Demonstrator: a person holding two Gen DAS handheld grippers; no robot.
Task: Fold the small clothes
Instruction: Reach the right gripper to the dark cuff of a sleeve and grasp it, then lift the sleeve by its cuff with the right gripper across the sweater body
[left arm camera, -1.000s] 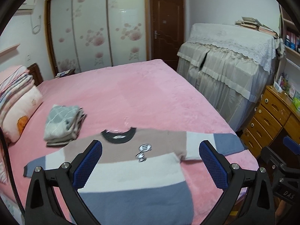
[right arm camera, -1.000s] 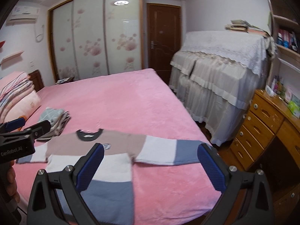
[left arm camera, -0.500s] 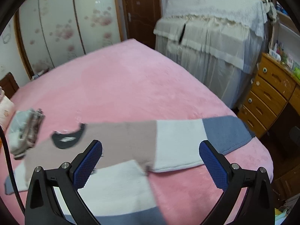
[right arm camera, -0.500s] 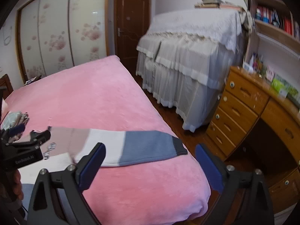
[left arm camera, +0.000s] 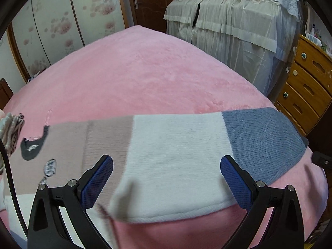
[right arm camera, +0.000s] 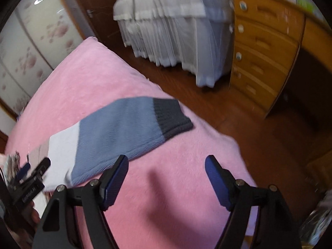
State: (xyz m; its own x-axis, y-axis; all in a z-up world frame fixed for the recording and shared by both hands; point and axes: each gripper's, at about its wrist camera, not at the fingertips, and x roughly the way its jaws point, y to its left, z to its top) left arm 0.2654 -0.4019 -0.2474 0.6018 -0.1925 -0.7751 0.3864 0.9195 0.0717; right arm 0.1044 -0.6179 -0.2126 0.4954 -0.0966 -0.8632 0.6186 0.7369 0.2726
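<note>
Sweater sleeve (left arm camera: 178, 159) nearer; "GenRobot.AI" label.

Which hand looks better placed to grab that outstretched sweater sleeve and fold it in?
Right, probably: the right gripper hangs open near the sleeve end; the left gripper, also open, is mid-sleeve.

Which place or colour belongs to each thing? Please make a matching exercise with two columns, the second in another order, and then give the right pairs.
Things:
1. sleeve cuff
2. left gripper
3. right gripper
4. drawer unit

Descriptions:
A. open above bare pink blanket
B. brown wood, beside the bed
C. dark ribbed knit, near the bed's edge
D. open above the sleeve's white band

Pairs: 1-C, 2-D, 3-A, 4-B
</note>
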